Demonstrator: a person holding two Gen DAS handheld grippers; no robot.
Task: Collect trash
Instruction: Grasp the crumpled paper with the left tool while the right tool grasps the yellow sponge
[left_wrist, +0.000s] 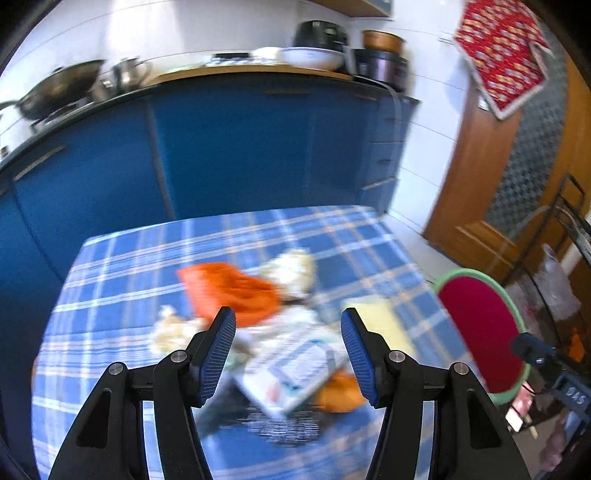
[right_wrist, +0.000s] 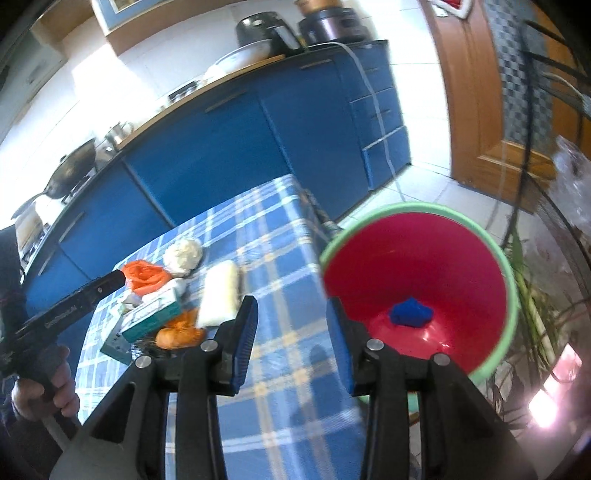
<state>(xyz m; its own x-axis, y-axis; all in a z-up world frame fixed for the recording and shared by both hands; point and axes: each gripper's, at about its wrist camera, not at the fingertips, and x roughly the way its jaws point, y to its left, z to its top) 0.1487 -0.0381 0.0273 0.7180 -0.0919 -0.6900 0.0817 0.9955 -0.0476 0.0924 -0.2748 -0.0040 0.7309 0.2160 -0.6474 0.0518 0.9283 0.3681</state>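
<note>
A pile of trash lies on the blue checked tablecloth: an orange plastic bag, a crumpled white wad, a flat printed box, a pale yellow packet and a small orange wad. My left gripper is open and empty just above the box. A red bin with a green rim stands beside the table's right edge and holds a blue crumpled piece. My right gripper is open and empty near the bin's rim. The pile also shows in the right wrist view, with the box in it.
Blue kitchen cabinets stand behind the table, with a wok and pots on top. A wooden door is at the right. A black wire rack stands beyond the bin. The left gripper's body reaches in from the left.
</note>
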